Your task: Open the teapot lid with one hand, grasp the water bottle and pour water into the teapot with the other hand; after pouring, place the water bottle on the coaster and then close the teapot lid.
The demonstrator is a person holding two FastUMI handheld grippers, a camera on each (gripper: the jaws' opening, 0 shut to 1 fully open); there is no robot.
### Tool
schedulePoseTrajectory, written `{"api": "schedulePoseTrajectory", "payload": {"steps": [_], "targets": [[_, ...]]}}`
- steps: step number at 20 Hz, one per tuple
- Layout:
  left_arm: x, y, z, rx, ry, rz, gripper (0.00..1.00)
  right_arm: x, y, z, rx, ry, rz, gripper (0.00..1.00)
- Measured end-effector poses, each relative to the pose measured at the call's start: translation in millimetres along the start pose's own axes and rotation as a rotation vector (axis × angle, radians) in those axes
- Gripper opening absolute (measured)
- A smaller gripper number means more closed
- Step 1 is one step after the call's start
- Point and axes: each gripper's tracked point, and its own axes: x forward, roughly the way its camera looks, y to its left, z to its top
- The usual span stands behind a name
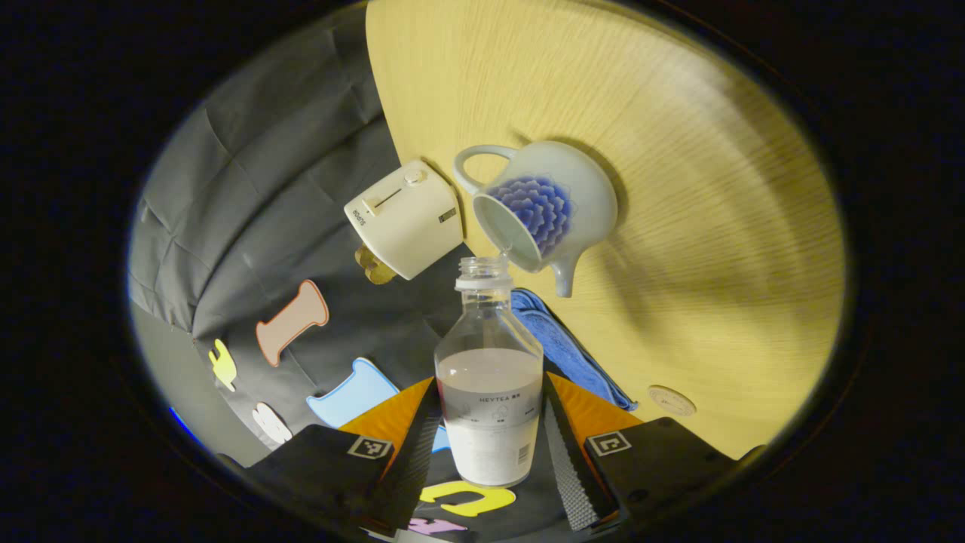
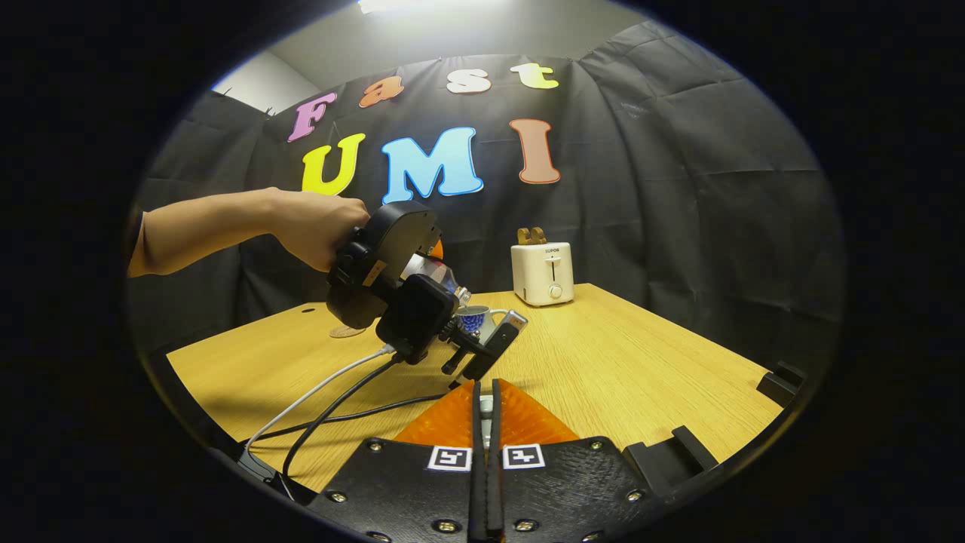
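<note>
A clear water bottle [image 1: 490, 392], cap off and about half full, is pinched at its lower body by my left gripper [image 1: 490, 422]. The bottle is tipped so its mouth meets the rim of the white teapot [image 1: 580, 196] with a blue flower pattern. The teapot's opening is bare, and a thin stream of water runs into it. In the right gripper view a hand [image 2: 317, 226] holds that left gripper over the teapot [image 2: 473, 318]. My right gripper [image 2: 486, 403] hangs nearer, above the table, its fingers pressed on a small pale piece, seemingly the teapot lid [image 2: 486, 409], mostly hidden.
A round coaster [image 1: 672, 400] lies on the wooden table [image 1: 716, 226] near a blue cloth [image 1: 562, 343]. A cream toaster [image 2: 541, 273] stands at the table's back edge. Cables [image 2: 339, 400] trail from the left gripper across the table.
</note>
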Motion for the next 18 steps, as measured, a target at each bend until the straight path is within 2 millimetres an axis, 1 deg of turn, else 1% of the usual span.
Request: {"api": "schedulePoseTrajectory", "payload": {"steps": [3, 5, 11, 12, 13, 15, 18], "targets": [[0.5, 1.2, 4.0, -0.02, -0.022, 0.013, 0.86, -0.5, 1.7, -0.2, 0.001, 0.004, 0.003, 0.01], [2.9, -4.4, 8.9, -0.072, -0.046, 0.007, 0.86, 0.4, 1.3, -1.7, -0.001, 0.009, 0.001, 0.01], [7.3, -19.9, 8.0, -0.151, -0.058, -0.009, 0.86, 1.5, 3.7, -4.1, 0.004, 0.027, 0.001, 0.01], [6.9, -22.4, 8.3, -0.165, -0.059, -0.011, 0.78, 1.9, 4.4, -4.3, 0.004, 0.029, 0.002, 0.01], [8.8, -23.2, 6.9, -0.172, -0.059, -0.005, 0.86, 2.2, 5.2, -4.8, 0.004, 0.03, 0.003, 0.01], [8.0, -24.9, 7.7, -0.194, -0.065, 0.004, 0.86, 2.1, 5.8, -5.4, 0.001, 0.035, 0.003, 0.01], [7.5, -29.1, 15.2, -0.264, -0.104, 0.007, 0.86, 2.1, 6.7, -5.9, -0.002, 0.04, 0.001, 0.01]]}}
